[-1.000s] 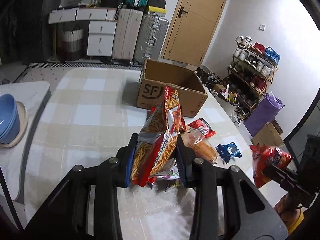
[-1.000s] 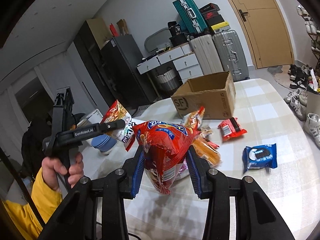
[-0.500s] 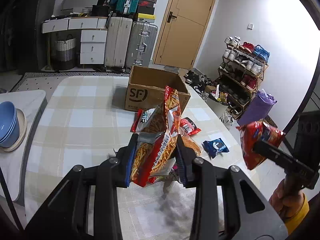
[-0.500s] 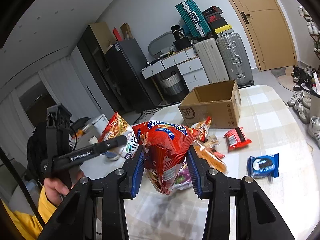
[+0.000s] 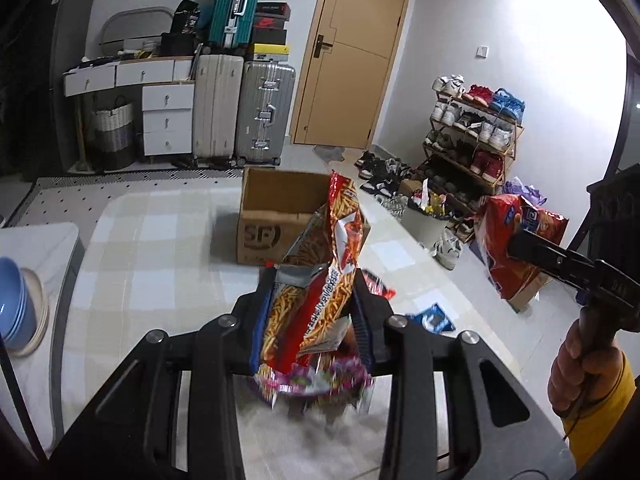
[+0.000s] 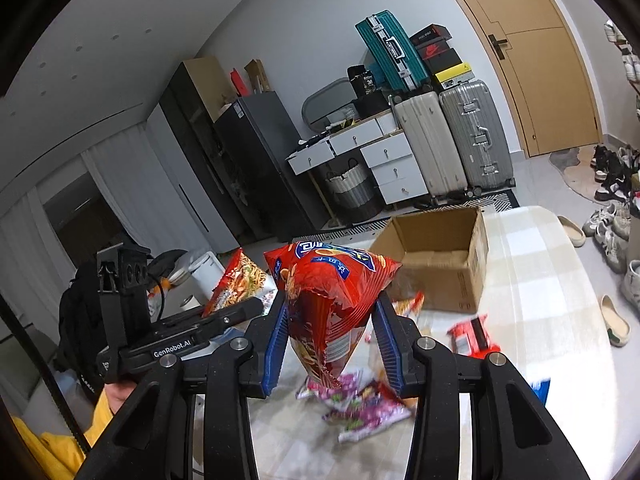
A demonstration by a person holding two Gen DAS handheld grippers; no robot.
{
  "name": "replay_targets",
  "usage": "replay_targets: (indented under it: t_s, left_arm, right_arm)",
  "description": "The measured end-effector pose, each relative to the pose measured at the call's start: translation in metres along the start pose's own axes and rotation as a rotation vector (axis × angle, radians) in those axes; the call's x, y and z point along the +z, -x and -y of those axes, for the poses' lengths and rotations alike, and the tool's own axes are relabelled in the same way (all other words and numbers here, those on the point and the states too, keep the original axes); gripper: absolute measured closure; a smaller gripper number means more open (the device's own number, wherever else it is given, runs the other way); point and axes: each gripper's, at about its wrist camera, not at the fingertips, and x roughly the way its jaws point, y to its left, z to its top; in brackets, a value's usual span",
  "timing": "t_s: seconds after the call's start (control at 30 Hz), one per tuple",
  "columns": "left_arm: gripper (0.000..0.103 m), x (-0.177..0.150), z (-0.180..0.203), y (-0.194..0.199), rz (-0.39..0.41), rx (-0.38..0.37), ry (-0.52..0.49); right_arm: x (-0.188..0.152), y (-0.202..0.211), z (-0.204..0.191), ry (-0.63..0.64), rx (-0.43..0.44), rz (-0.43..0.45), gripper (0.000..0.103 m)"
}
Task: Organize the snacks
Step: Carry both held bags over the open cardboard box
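Observation:
My left gripper (image 5: 314,320) is shut on a red and orange bag of fry-shaped snacks (image 5: 320,276) and holds it above the checked table (image 5: 160,248). My right gripper (image 6: 330,334) is shut on a red chip bag (image 6: 328,300), also held above the table. Each gripper shows in the other's view: the right one with its bag (image 5: 520,240), the left one with its bag (image 6: 240,284). An open SF cardboard box (image 5: 276,216) stands beyond both; it also shows in the right wrist view (image 6: 444,256). A purple packet (image 6: 360,404) lies on the table below.
A red packet (image 6: 472,332) and a blue packet (image 5: 434,318) lie on the table near the box. Blue bowls (image 5: 12,312) sit on a side surface at left. Suitcases (image 5: 240,108), drawers, a shoe rack (image 5: 472,140) and a door stand behind.
Both grippers have risen with their bags, so the table and loose packets sit lower and farther in view. The box has come closer to the middle of each view.

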Motion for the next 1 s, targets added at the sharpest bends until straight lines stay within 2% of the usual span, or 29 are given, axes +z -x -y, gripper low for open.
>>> replay_targets:
  t_s: [0.27,0.4,0.53,0.7,0.83,1.0]
  left_arm:
    - [0.071,0.061,-0.001,-0.041,0.005,-0.015,-0.027]
    - [0.071,0.090,-0.003,-0.075,0.000,-0.020,-0.031]
    - [0.071,0.115,-0.014,-0.121,-0.024,-0.003,-0.040]
    - [0.071,0.147,-0.023,-0.182,-0.073,0.003,-0.038]
    - [0.071,0.165,-0.024,-0.228,-0.101,0.031,-0.086]
    - [0.071,0.181,-0.031,-0.282,-0.164,0.031,-0.087]
  right_arm:
    - [0.049,-0.036,0.016,-0.021,0.006,0.007,0.062]
    - [0.068,-0.066,0.033,-0.049,-0.009,-0.015,0.062]
    - [0.088,-0.100,0.052,-0.070,-0.025,-0.054,0.062]
    - [0.109,-0.143,0.070,-0.052,-0.084,-0.103,0.062]
    - [0.117,-0.172,0.089,-0.068,-0.120,-0.124,0.062]
    - [0.123,-0.202,0.111,-0.115,-0.123,-0.174,0.062]
